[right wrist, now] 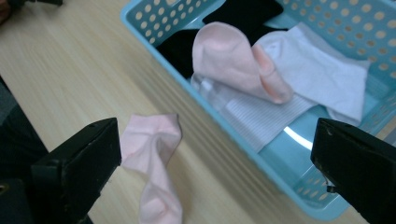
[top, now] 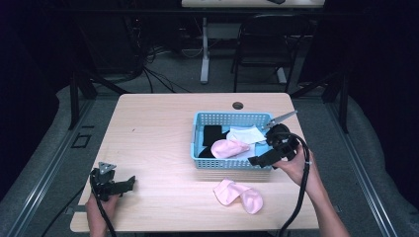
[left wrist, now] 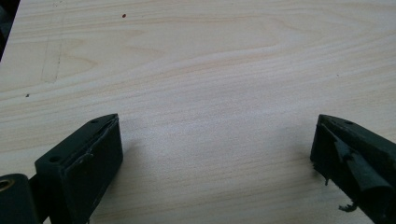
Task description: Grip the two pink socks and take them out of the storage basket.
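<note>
A light blue perforated basket [top: 232,118] stands right of the table's middle. In it lie a pink sock [top: 229,148], a white sock [top: 247,134] and a black sock [top: 212,134]. A second pink sock [top: 239,195] lies crumpled on the table in front of the basket. My right gripper [top: 264,159] hovers over the basket's front right corner, open, with nothing between its jaws. The right gripper view looks down past the gripper [right wrist: 217,128] on the basket's pink sock [right wrist: 229,58], white sock [right wrist: 317,74] and the loose pink sock [right wrist: 152,158]. My left gripper [top: 123,185] rests open near the front left edge over bare wood [left wrist: 217,119].
The wooden table [top: 158,138] has a cable hole [top: 237,105] at its far edge. Behind it stand a black chair [top: 267,44] and a desk leg [top: 204,54] on the grey floor. Cables trail from both grippers over the near edge.
</note>
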Motion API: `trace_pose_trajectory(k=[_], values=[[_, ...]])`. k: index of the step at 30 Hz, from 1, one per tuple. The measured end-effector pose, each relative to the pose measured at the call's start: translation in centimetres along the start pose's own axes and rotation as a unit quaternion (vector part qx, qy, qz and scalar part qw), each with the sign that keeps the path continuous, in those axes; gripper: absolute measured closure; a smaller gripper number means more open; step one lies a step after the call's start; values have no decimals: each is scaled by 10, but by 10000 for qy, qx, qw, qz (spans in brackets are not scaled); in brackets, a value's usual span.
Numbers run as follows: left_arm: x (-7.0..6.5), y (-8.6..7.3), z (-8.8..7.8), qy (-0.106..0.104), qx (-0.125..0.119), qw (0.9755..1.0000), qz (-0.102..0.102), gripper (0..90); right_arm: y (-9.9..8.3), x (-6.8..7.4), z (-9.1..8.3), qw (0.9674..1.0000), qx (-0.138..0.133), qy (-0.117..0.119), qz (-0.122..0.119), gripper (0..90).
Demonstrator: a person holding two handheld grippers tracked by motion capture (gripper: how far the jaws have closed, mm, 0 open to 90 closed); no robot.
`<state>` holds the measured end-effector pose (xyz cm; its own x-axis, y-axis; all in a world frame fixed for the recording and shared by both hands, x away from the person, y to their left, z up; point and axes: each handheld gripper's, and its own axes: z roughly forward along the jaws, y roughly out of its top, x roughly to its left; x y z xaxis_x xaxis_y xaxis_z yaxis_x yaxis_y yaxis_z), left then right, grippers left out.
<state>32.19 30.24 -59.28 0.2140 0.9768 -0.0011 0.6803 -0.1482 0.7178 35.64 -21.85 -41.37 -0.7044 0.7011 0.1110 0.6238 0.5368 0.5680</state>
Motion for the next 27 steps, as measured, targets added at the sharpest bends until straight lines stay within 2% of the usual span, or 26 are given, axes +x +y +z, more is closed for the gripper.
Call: trace_pose_trajectory(k=[2, 7, 13, 17, 20, 23, 24, 27], values=[[0, 0, 0, 0, 0, 10000, 0, 24, 8, -4, 2, 10000, -50, -37, 12, 11], [0, 0, 0, -3, 2, 10000, 1, 24, 27, -15, 14, 9998, 111, -127, 64, 3], [0, 0, 0, -4, 1, 10000, 1, 24, 44, -27, 38, 9994, 273, -102, 210, 6], [0, 0, 0, -9, 1, 10000, 2, 24, 52, -32, 57, 9985, 492, -139, 200, 15], [0, 0, 0, -12, 9, 10000, 9, 24, 59, -35, 75, 9974, 699, -122, 156, 49], [0, 0, 0, -14, 8, 10000, 10, 24, 64, -36, 91, 9967, 781, -144, 154, 99], [0, 0, 0, -14, 8, 10000, 11, 24, 66, -37, 98, 9957, 903, -157, 107, 149], [0, 0, 0, -15, 7, 10000, 12, 24, 69, -35, 115, 9941, 1069, -170, 82, 220]])
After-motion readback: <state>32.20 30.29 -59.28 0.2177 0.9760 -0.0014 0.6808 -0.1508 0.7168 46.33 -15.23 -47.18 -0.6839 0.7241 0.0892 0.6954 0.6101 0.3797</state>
